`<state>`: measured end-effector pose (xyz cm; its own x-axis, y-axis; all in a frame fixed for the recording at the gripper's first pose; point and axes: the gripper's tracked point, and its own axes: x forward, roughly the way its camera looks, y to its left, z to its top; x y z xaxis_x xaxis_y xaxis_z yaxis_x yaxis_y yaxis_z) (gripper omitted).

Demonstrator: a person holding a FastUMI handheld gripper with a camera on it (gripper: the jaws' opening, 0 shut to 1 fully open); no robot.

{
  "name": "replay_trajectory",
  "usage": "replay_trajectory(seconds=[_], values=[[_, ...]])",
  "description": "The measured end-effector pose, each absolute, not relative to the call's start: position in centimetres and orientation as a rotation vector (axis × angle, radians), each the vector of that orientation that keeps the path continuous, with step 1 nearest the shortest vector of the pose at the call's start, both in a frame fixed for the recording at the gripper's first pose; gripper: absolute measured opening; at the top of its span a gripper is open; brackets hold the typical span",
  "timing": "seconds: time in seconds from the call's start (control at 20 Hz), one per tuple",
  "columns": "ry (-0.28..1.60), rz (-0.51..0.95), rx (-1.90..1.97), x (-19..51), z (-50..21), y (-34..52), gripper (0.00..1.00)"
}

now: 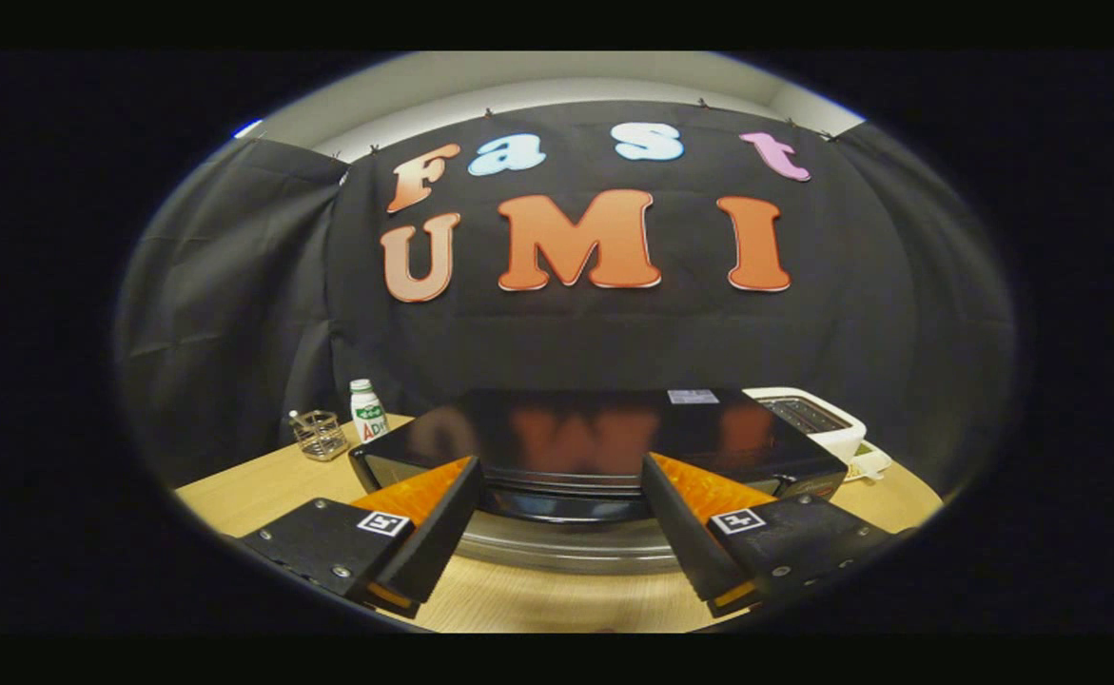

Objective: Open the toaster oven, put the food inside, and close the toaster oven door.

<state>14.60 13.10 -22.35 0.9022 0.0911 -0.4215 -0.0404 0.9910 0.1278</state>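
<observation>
Claw (561, 533) was seen open, fingers spread wide, nothing held betw. them. Toaster oven (604, 442) sat mid-worktop, just ahead of and betw. the fingers, viewed from above its front edge. Top panel was glossy black, reflective; a small pale sticker was noted near its rear. A silvery curved band, prob. door handle or door rim, was seen low betw. the fingers. Door state could not be told for certain; judged closed, so opening step prob. not yet done. Food was not identified. Loading and closing judged still outstanding. Wooden worktop (262, 495) carried, toward its far left corner, a small bottle (366, 411) and a wire basket (320, 435); a white appliance (818, 419) stood behind the oven at the far right.
</observation>
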Motion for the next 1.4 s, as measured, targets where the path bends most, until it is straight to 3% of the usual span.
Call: replay_trajectory(seconds=[0.35,1.4], values=[[0.389,0.096,0.137,12.1,-21.9,13.6,0.92],[0.512,0.310,0.124,-2.2,-24.7,15.0,0.91]])
